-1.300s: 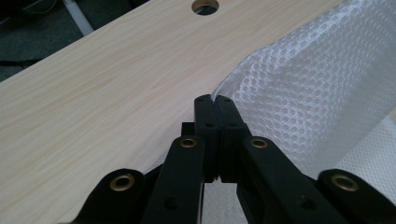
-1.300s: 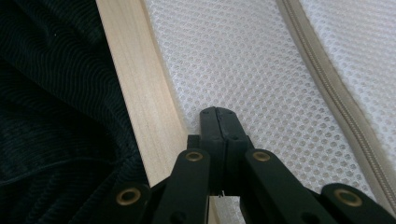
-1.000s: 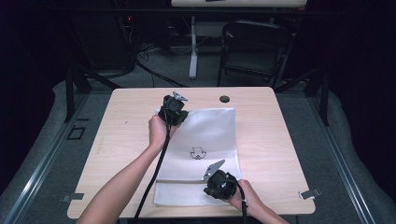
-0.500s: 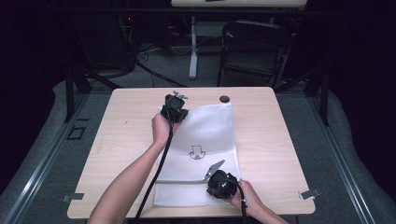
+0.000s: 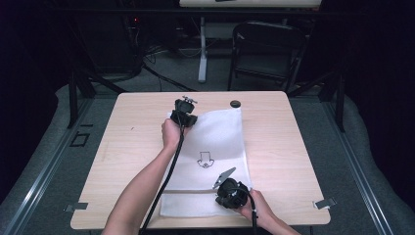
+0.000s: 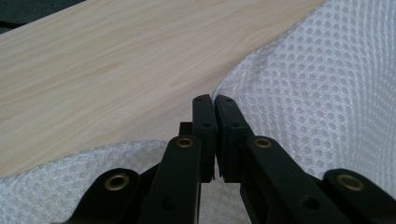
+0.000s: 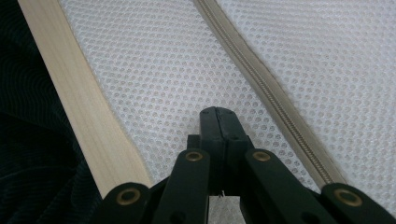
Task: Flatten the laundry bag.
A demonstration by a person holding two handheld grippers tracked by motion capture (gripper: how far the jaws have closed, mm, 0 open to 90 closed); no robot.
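Both grippers pinched the mesh bag [image 5: 215, 142]: left gripper [image 5: 182, 117] clamped its far corner, right gripper [image 5: 230, 192] its near edge, long axis running between them.

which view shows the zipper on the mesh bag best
The right gripper view: the zipper runs close and sharp across the mesh bag, teeth visible. The high view shows it as a faint line. The left gripper view shows mesh, no zipper.

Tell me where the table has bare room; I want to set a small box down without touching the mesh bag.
Bare wood lies between the white mesh bag and the table's right edge, and left of the left gripper. The middle is crowded: bag, both forearms, right gripper, plus a black cap at the far edge.
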